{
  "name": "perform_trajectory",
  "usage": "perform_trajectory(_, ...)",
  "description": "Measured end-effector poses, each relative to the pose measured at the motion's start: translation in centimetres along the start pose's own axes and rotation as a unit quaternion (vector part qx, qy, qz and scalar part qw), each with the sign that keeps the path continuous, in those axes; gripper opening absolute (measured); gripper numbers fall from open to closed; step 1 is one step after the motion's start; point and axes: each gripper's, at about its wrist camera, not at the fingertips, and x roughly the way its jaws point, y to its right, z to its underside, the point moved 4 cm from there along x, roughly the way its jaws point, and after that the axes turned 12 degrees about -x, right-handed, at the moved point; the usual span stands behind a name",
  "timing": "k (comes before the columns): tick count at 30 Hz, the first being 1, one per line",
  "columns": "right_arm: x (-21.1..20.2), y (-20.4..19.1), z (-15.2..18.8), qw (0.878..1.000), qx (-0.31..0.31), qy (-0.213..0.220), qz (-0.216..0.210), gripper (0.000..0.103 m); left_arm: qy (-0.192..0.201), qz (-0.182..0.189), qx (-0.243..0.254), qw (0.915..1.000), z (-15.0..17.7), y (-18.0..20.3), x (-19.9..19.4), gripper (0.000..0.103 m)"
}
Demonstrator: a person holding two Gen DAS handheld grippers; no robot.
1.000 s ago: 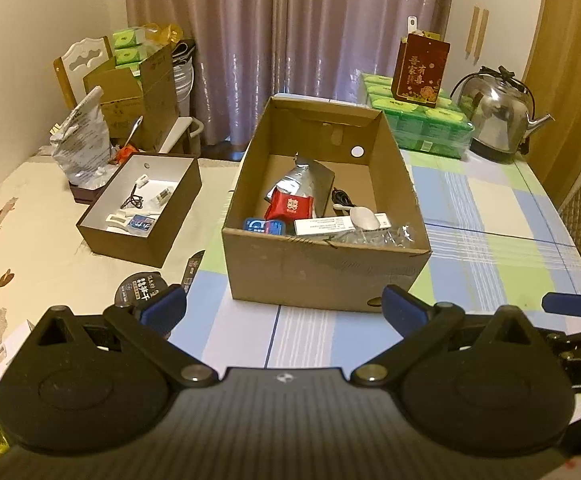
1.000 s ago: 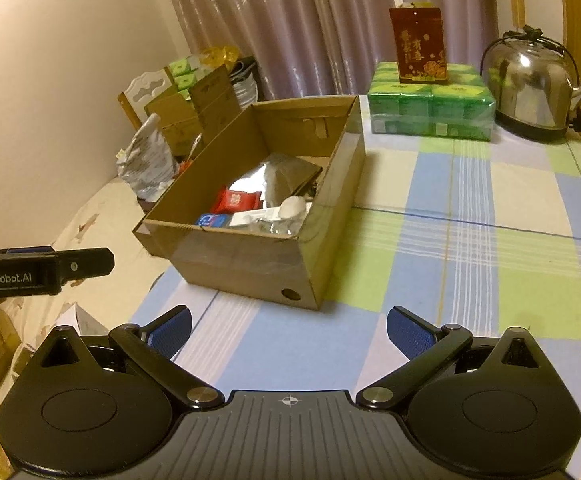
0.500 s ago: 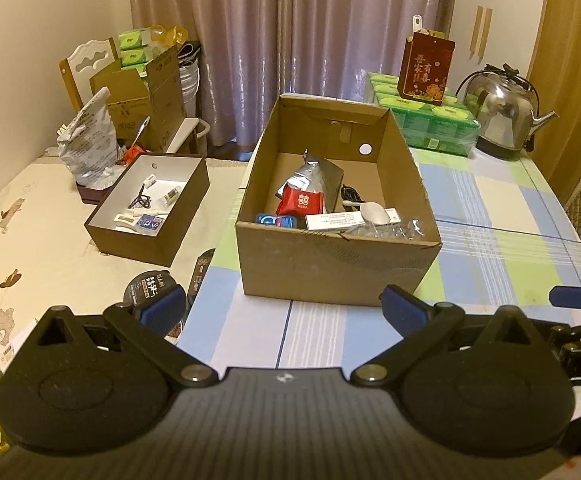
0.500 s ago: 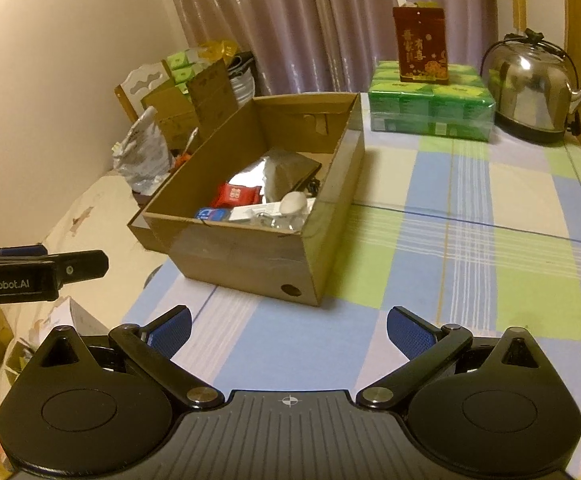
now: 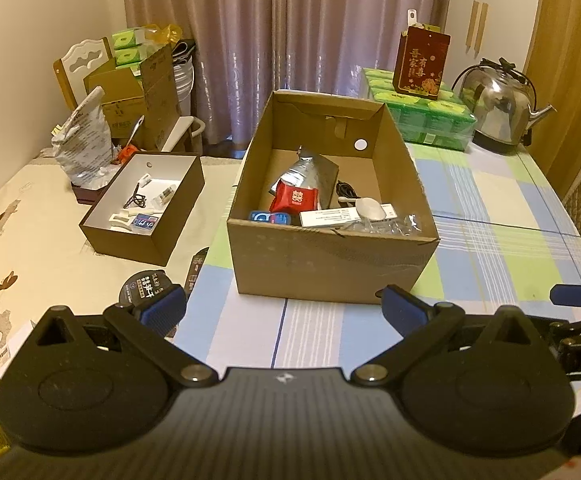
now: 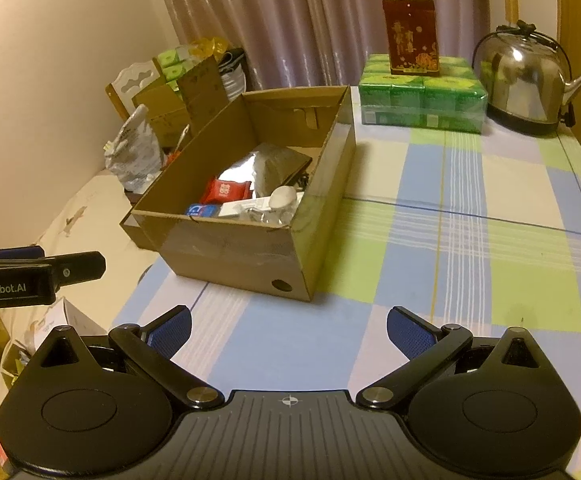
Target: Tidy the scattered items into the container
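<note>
cardboard box (image 5: 332,268) sits mid-table on the checked cloth (image 6: 470,240), bare cloth in front & to its right, small brown box (image 5: 142,208) just left. long axis runs away from the left cam, open top up; inside: red packet (image 5: 295,197), silver pouch (image 5: 310,170), white spoon (image 5: 366,206). left gripper (image 5: 280,308) & right gripper (image 6: 288,332) both spread wide, holding nothing, short of the box.

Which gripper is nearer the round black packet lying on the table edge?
Left. The left gripper has one fingertip right over the round black packet; the right gripper sits farther right.
</note>
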Motion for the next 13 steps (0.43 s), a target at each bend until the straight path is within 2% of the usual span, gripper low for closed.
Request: perform_trajectory(13,0.35,-0.07,0.38,1.0,0.003,-0.006,0.001,0.101,0.006,0.004,-0.007,0.9999,0.15,-0.17,0.33,0.102)
